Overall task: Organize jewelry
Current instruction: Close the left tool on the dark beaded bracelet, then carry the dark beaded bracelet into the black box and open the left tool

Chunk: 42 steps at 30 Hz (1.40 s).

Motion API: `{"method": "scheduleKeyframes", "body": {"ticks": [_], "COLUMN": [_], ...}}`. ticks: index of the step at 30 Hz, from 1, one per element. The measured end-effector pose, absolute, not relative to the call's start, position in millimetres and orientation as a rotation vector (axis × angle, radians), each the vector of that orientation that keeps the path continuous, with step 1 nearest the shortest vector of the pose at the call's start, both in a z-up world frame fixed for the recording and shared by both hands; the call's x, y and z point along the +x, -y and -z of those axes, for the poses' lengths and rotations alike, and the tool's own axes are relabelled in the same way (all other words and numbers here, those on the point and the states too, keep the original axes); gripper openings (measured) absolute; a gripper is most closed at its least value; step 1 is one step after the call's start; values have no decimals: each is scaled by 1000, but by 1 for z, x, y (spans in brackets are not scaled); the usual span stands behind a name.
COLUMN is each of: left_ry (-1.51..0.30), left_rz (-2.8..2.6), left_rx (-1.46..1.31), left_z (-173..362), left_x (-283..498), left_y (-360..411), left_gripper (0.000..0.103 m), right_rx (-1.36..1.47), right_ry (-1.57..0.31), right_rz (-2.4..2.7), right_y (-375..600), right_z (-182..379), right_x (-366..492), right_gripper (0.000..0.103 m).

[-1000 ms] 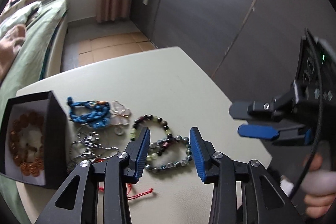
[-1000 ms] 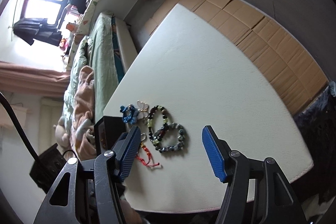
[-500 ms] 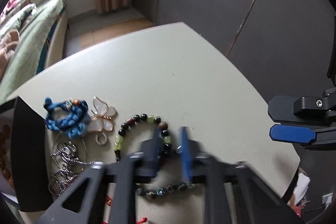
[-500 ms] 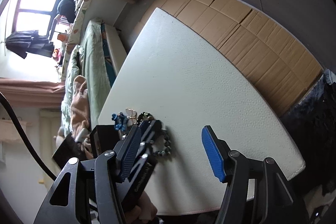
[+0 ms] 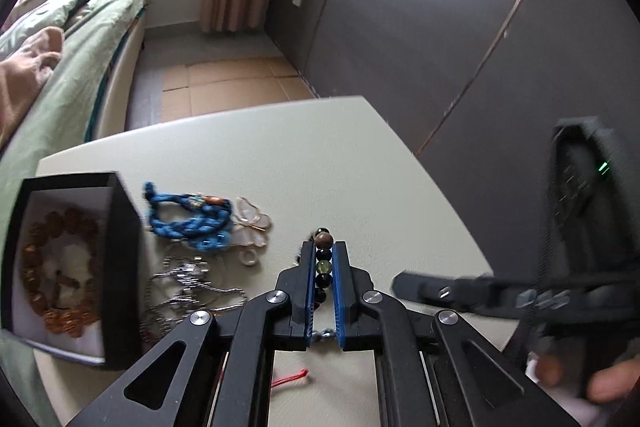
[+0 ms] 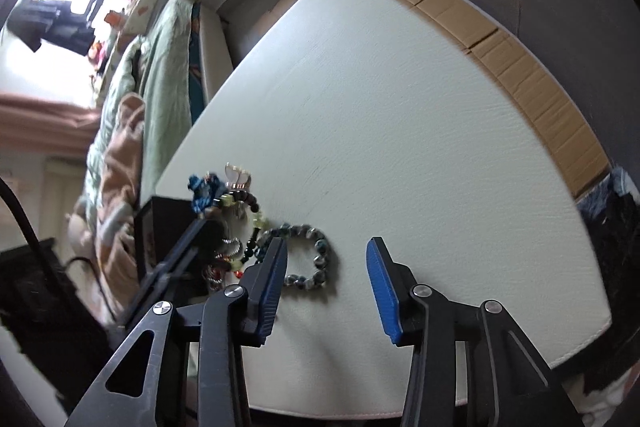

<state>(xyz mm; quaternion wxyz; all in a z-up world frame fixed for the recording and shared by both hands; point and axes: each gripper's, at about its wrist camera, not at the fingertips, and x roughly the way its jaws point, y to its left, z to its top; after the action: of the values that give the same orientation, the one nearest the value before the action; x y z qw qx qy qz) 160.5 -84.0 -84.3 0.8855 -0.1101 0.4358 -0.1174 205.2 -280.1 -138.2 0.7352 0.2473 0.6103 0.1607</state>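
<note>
My left gripper (image 5: 324, 246) is shut on a bracelet of dark, green and brown beads (image 5: 324, 239), with the beads lined up between its blue pads. A grey-blue bead bracelet (image 6: 310, 257) lies flat on the pale table (image 6: 400, 127), just beyond my right gripper (image 6: 327, 242). The right jaws are closing with nothing pressed between them. A black box (image 5: 120, 267) at the left holds an amber bead bracelet (image 5: 60, 267). The right gripper's body (image 5: 460, 291) shows blurred at the right of the left wrist view.
Beside the box lie a blue braided cord bracelet (image 5: 188, 215), a pale butterfly pendant (image 5: 250, 223), a silver chain (image 5: 188, 287) and a red string (image 5: 292, 379). A bed with green bedding (image 5: 60, 87) stands past the table's left edge. Dark cabinet doors (image 5: 440, 7) rise behind.
My left gripper shut on the mixed-bead bracelet and drew back with it. The right gripper's jaws narrowed, and it came in closer over the grey-blue bracelet.
</note>
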Motion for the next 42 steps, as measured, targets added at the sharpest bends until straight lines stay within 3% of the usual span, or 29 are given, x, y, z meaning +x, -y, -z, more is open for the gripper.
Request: {"method": "scheduleKeyframes", "body": {"ticks": [3, 16, 19, 22, 34, 35, 39, 42], "left_ry": [-867, -755, -732, -716, -752, -784, -797, -754], "left_rz": [237, 204, 189, 167, 61, 67, 39, 12], "left_rx": [-263, -368, -388, -407, -508, -532, -593, -585], "left_z": [71, 34, 29, 26, 38, 42, 48, 40], "left_x": [153, 130, 125, 121, 127, 132, 132, 125], "left_y": [70, 15, 1, -13, -61, -64, -77, -83], "left_gripper": [8, 8, 8, 8, 10, 18, 67, 71], "right_rx": [469, -6, -162, -252, -50, -35, 19, 68], "right_ry": [-1349, -1258, -1210, -1175, -1008, -991, -940, -888], "right_rz": [-355, -238, -216, -234, -387, -406, -459, -507], "right_y": [266, 211, 196, 186, 198, 197, 174, 160], "right_z": [141, 134, 132, 130, 65, 59, 40, 27], "right_x": [204, 192, 184, 178, 162, 160, 162, 159], "right_gripper": [30, 24, 12, 11, 11, 11, 11, 11]}}
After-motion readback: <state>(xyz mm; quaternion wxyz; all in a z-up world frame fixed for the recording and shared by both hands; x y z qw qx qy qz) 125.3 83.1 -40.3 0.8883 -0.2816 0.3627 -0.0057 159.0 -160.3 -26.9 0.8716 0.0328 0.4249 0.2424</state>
